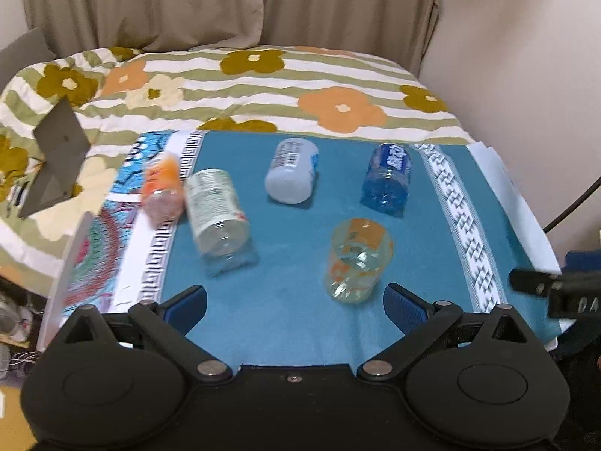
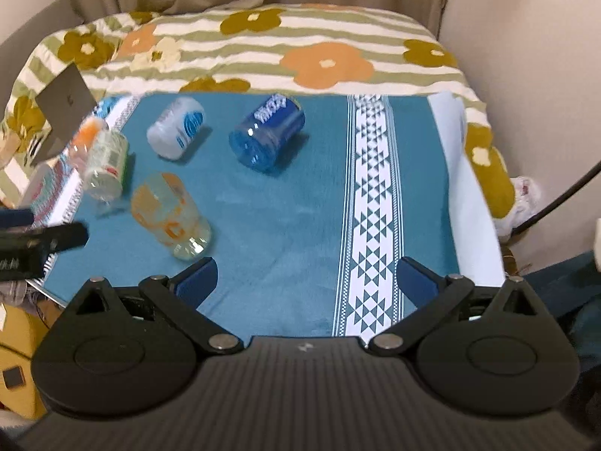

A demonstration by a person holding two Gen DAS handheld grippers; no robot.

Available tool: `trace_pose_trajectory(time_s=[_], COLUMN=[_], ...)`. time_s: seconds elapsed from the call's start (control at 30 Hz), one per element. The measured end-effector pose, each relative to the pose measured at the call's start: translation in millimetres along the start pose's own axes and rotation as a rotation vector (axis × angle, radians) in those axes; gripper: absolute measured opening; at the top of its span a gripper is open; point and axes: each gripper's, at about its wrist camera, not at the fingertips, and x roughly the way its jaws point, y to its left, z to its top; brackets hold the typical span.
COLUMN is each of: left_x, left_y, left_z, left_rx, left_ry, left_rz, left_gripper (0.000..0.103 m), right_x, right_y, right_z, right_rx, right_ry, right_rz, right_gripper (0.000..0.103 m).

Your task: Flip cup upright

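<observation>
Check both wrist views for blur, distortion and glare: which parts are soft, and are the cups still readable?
Left wrist view: motion smear on the orange cup and green-label cup at left; the blue cup is sharper; fisheye bends the mat edges. Right wrist view: the same left-side cups are smeared, the blue cup readable; soft, even light, no harsh glare.

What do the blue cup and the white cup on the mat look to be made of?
Blue cup: likely thin clear-tinted plastic, glossy; light passes through its ribbed base, and a printed label wraps it. White cup: seemingly plastic too, but milky and matte, nearly opaque, with a blue-printed label. Both lie on their sides on the woven-looking teal mat.
</observation>
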Motion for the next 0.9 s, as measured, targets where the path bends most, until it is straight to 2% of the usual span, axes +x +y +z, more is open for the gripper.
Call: trace_pose_trajectory(time_s=[0.2,0.43,0.9], left_x=[-21.5,-24.3,-27.0], left_y=[10.1,15.0,14.9], left_z=[-7.0,-9.6,-8.5], left_rx=[0.022,0.034,0.053], left_ry=[-0.036,-0.048,-0.067], left_rz=[0.032,0.021,0.014], left_gripper=[0.102,0.102,0.102], right_x=[-21.0,-22.7,-26.5], right_y=[12.9,26.6,33.8], right_z=[0.7,-10.0,-9.9], right_rx=[0.031,0.022,0.032], right_ry=[-0.018,-0.015,-0.025], right_rz=[-0.022,-0.033,-0.036], right_gripper=[0.103,0.103,0.103])
